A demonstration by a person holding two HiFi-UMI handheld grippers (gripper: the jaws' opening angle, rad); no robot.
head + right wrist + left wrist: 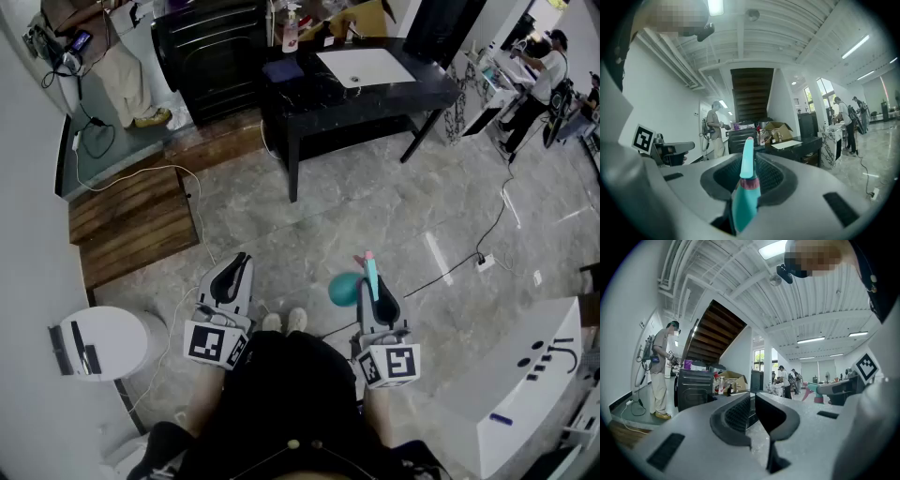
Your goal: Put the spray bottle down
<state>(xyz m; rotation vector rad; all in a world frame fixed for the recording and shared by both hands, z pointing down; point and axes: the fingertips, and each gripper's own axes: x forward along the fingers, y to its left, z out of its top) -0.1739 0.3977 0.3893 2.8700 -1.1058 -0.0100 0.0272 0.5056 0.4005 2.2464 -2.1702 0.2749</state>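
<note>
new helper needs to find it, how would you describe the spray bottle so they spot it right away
Short of the black table, a person stands on the grey marble floor. The spray bottle is clamped in their right hand-held gripper. It is teal with a pink trigger; the left hand-held gripper is shut and empty.

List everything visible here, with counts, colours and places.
spray bottle: one, teal and pink, between the right tool's jaws
table: one, black, far across the floor
paper sheet: one, white, on the table
cabinet: one, black, left of the table
wooden platform: one, brown, floor at left
power strip: one, white, floor at right
bystanders: at least three, far side of the room
left tool: one, grey, shut, empty
right tool: one, grey, shut on the spray bottle
</note>
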